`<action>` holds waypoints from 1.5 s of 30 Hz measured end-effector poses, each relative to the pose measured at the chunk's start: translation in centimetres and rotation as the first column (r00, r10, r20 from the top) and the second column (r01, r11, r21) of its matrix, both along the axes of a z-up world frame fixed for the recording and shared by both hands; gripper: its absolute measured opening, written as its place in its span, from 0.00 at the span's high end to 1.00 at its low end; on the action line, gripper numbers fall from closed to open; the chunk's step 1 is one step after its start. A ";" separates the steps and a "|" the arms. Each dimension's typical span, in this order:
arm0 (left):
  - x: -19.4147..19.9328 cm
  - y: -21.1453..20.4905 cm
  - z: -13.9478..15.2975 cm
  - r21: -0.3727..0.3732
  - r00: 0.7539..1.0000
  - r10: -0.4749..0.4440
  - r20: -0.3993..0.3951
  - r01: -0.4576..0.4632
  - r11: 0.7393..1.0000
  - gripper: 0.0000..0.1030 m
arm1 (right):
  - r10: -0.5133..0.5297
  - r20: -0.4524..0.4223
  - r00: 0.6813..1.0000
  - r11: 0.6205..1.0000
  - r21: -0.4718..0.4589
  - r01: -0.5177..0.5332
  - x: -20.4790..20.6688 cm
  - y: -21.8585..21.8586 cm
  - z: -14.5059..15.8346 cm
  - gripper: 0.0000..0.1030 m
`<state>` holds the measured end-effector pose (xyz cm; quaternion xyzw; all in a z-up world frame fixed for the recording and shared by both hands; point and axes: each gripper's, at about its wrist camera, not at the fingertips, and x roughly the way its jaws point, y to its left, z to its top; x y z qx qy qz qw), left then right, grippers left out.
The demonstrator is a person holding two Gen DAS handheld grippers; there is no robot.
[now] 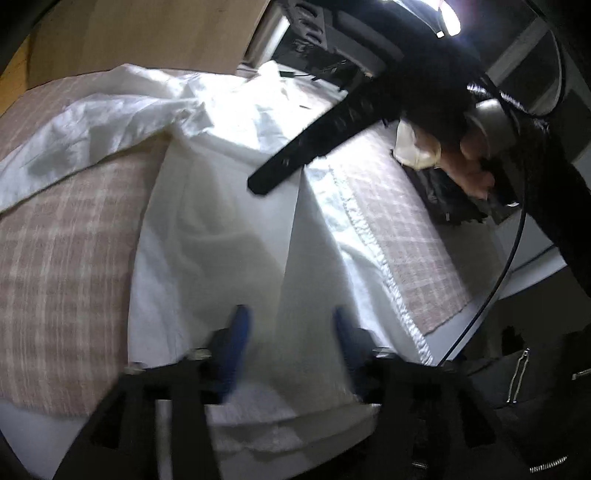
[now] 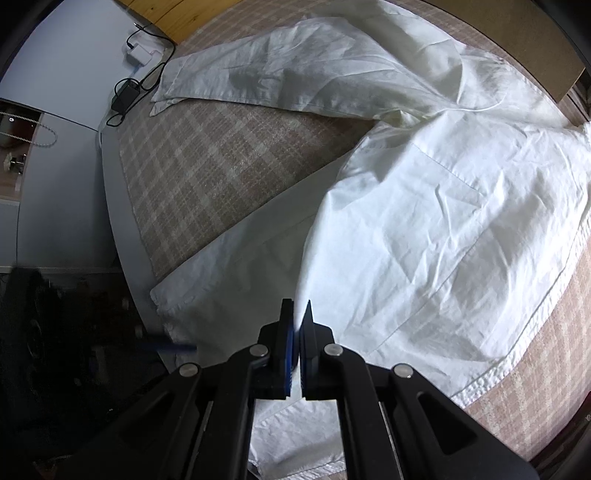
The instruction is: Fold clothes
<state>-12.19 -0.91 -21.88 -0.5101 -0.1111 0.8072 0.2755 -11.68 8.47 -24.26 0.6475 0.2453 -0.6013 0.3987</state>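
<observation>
A white shirt (image 1: 221, 240) lies spread and creased over a pink plaid cloth (image 1: 62, 240). My left gripper (image 1: 291, 328) hovers over the shirt's near part, blue pads (image 1: 240, 332) apart, with cloth beneath them but not pinched; the picture is blurred. My right gripper (image 2: 298, 314) is shut on a raised fold of the shirt (image 2: 424, 221) near its lower edge. A sleeve (image 2: 258, 74) stretches out at the far left. In the left wrist view the right gripper (image 1: 258, 186) reaches down from the upper right, held by a person's hand (image 1: 476, 170).
The plaid cloth (image 2: 207, 173) covers a grey table (image 2: 118, 206). A black charger with cables (image 2: 123, 96) and a white adapter (image 2: 142, 51) lie at its far left corner. A black zipped jacket (image 1: 524, 387) is at lower right. A brown board (image 1: 147, 33) stands behind.
</observation>
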 end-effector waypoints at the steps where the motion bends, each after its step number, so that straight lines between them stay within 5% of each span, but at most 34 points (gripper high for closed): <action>1: -0.6 0.4 -0.1 0.003 1.000 -0.026 0.002 0.026 1.000 0.39 | 0.002 0.001 1.000 1.000 0.001 -0.002 0.0 0.0 0.1 0.98; 5: -2.7 2.5 -1.4 0.015 0.989 -0.144 0.040 0.144 0.990 0.39 | 0.018 -0.003 1.000 1.000 -0.001 -0.018 -0.1 0.1 0.4 0.98; 7: -3.1 3.1 -2.1 0.045 0.981 -0.175 0.087 0.171 0.984 0.62 | 0.030 -0.009 1.000 1.000 0.001 -0.030 -0.2 0.4 0.5 0.98; 9: -2.8 3.2 -1.3 0.122 0.979 -0.182 0.095 0.170 0.978 0.68 | 0.031 -0.020 0.999 0.999 0.009 -0.031 -0.6 1.0 0.5 0.98; 13: -1.4 5.4 2.3 0.202 0.971 -0.237 0.018 0.229 0.952 0.62 | 0.025 -0.076 0.997 0.998 0.061 -0.020 -2.2 2.8 0.3 0.98; 16: 0.2 6.0 3.8 0.130 0.969 -0.244 -0.023 0.245 0.961 0.59 | 0.069 -0.198 0.978 0.981 0.194 -0.030 -4.1 4.7 -0.6 0.96; 20: 2.7 1.5 2.8 -0.017 0.997 -0.074 0.035 0.075 0.997 0.58 | -0.002 -0.201 0.980 0.976 0.214 0.046 -6.4 7.2 -0.5 0.89; 24: 6.4 -3.6 1.2 -0.151 0.987 0.132 0.088 -0.117 0.982 0.58 | 0.021 -0.306 0.952 0.991 0.133 0.021 -4.9 7.8 3.6 0.61; 27: 7.4 -3.9 -0.1 -0.167 0.969 0.214 0.119 -0.193 0.967 0.58 | 0.062 -0.346 0.936 0.997 0.065 -0.042 -2.9 6.2 5.9 0.61; 31: 7.0 -2.4 -1.3 -0.182 0.954 0.265 0.138 -0.239 0.954 0.58 | 0.163 -0.379 0.911 0.984 0.130 -0.122 -1.1 3.7 5.6 0.61; 34: 6.7 -2.2 -1.8 -0.165 0.936 0.324 0.137 -0.301 0.939 0.58 | 0.193 -0.366 0.910 0.970 0.214 -0.119 -1.8 4.6 4.0 0.61; 37: 6.3 -2.6 -2.5 -0.139 0.919 0.368 0.145 -0.349 0.927 0.58 | 0.072 -0.175 0.982 0.997 0.012 -0.071 -2.4 4.2 5.2 0.61; 39: 6.0 -2.9 -2.6 -0.135 0.910 0.389 0.145 -0.371 0.919 0.59 | 0.009 -0.062 0.998 0.996 -0.084 -0.014 -2.8 2.8 5.1 0.61; 45: 6.1 -3.6 -2.7 -0.092 0.887 0.436 0.151 -0.427 0.900 0.61 | -0.095 -0.030 0.995 0.995 -0.022 0.094 -4.0 -2.0 -0.5 0.64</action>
